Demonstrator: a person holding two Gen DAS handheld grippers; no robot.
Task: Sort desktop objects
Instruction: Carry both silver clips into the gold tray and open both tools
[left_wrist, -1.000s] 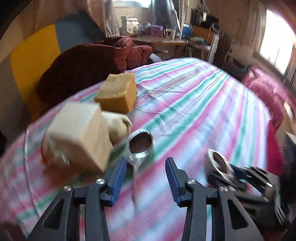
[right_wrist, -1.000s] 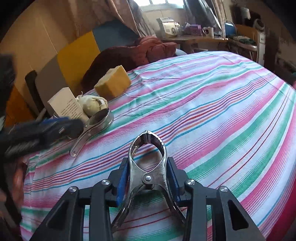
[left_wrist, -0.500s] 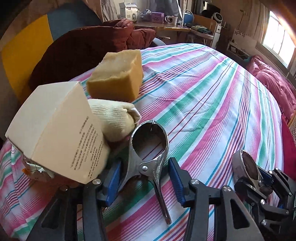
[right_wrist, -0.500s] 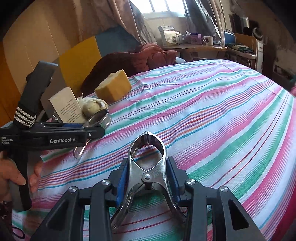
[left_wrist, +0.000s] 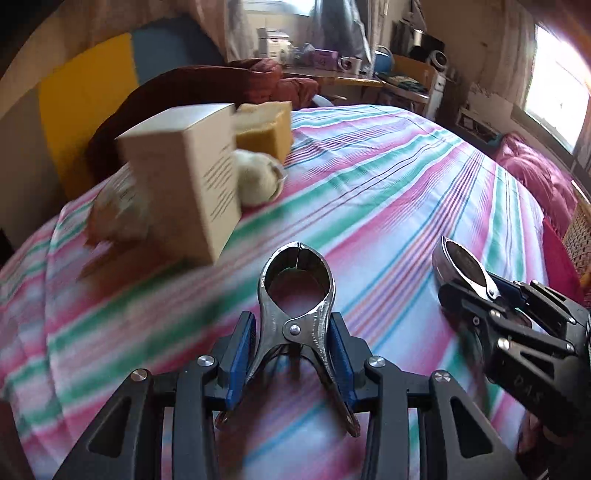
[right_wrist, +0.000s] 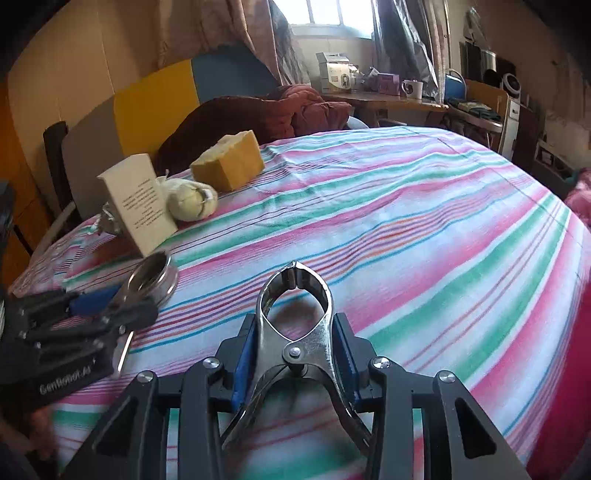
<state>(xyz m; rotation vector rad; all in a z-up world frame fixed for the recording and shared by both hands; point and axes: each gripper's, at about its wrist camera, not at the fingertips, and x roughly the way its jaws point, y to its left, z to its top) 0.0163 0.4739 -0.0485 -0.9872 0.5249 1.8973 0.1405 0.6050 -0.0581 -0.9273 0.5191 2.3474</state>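
My left gripper (left_wrist: 295, 354) is shut on a steel spring clamp (left_wrist: 295, 295) and holds it above the striped cloth. My right gripper (right_wrist: 295, 365) is shut on a second steel clamp (right_wrist: 295, 317). That second clamp (left_wrist: 463, 264) also shows in the left wrist view at the right. The first clamp (right_wrist: 151, 277) shows in the right wrist view at the left. A white box (right_wrist: 136, 206), a cream rolled glove (right_wrist: 190, 201) and a yellow sponge block (right_wrist: 229, 162) stand at the far left of the cloth.
The striped cloth (right_wrist: 406, 221) covers a rounded surface. A dark red blanket (right_wrist: 258, 114) lies behind it. A crumpled wrapper (left_wrist: 118, 210) lies behind the white box. A cluttered desk (right_wrist: 388, 96) stands at the back.
My left gripper has closed on the first clamp, lifted it off the cloth and drawn back from the box. My right gripper still holds its clamp.
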